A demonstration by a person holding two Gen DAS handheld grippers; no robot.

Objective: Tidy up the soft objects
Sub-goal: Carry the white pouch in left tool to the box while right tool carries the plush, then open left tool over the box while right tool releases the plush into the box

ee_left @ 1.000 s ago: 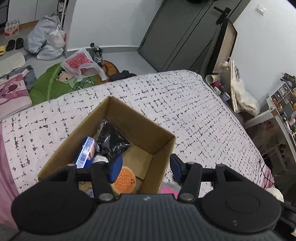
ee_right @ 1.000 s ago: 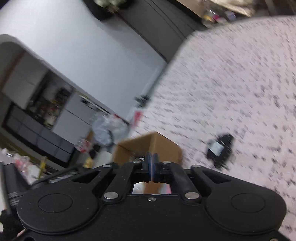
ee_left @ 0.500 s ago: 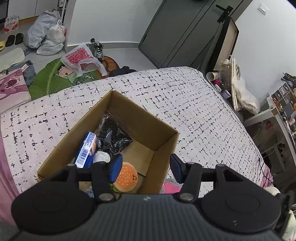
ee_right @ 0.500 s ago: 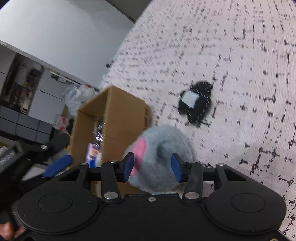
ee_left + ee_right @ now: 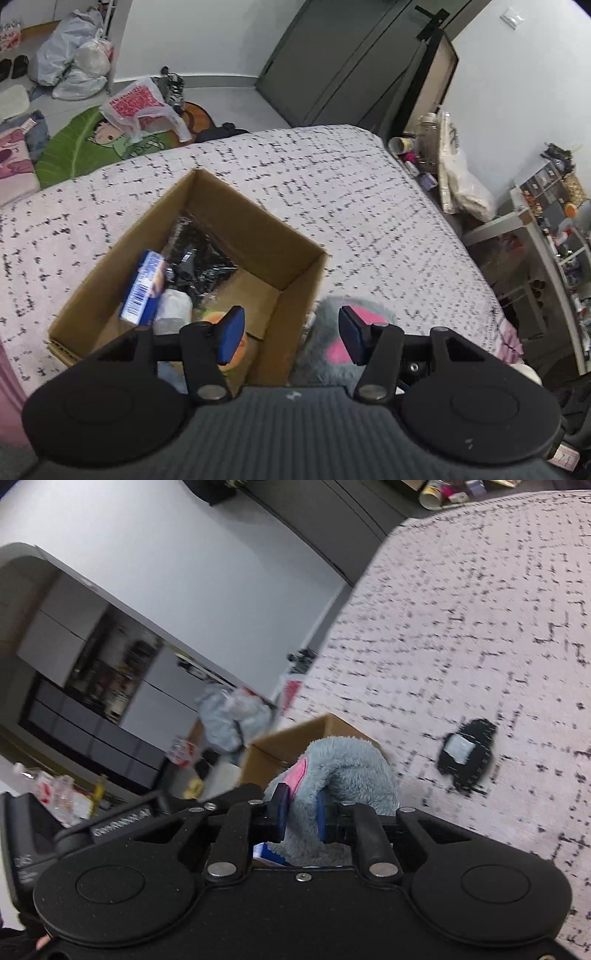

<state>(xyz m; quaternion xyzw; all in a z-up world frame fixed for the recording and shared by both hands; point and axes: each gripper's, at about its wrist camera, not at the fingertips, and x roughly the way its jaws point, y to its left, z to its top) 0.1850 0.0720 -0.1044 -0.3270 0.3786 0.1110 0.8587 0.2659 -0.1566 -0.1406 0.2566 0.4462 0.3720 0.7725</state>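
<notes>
Speckled bedspread (image 5: 332, 192): one cardboard box (image 5: 258, 236); right tool (image 5: 301, 812) closing on grey plush (image 5: 351, 771), left tool (image 5: 288, 330) open.

Speckled bedspread (image 5: 369, 206); plastic bags (image 5: 74, 62) on floor; green cartoon mat (image 5: 85, 147); dark wardrobe (image 5: 332, 62); cluttered shelf (image 5: 554, 229).

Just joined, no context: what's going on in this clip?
A person with a tool in each hand is packing soft things into a cardboard box on a bed. The right tool has just been closing on a grey plush toy beside the box. The left tool hovers open over it. A black pouch lies on the bed.
</notes>
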